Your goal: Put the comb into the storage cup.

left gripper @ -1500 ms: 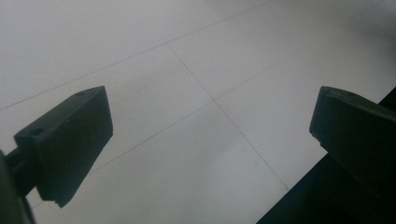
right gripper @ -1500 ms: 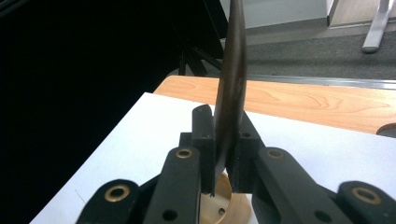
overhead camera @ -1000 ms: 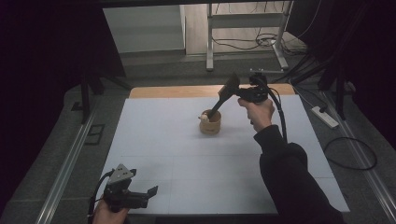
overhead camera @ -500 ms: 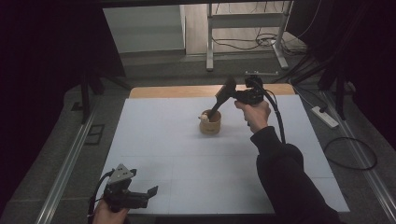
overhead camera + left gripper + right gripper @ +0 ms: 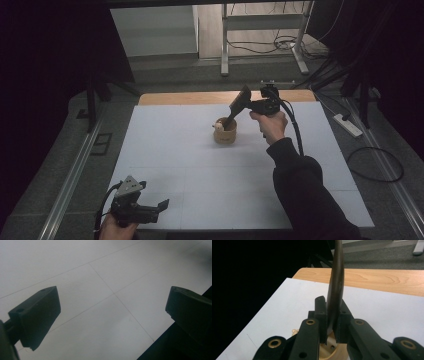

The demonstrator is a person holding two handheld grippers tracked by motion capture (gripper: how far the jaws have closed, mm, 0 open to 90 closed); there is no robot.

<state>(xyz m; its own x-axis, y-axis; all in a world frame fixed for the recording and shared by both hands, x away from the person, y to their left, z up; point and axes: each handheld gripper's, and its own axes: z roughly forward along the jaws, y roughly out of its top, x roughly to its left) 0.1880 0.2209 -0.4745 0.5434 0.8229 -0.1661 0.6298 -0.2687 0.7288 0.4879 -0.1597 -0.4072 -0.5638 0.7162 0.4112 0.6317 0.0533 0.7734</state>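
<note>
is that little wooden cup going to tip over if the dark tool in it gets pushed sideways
Probably yes. The wooden cup looks small and light, standing free on the white table, so little holds it down. The dark tool, clamped in the right claw, leans out over the rim, so a sideways push would likely lever or slide the cup. The tool looks stiff, not bendy.

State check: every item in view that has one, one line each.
Right tongs: shut on the dark spatula.
Dark spatula: clamped at its handle, tilted, lower end in the wooden cup.
Wooden cup: upright on the white table.
Left tongs: open, nothing between them, above the table's near edge.
</note>
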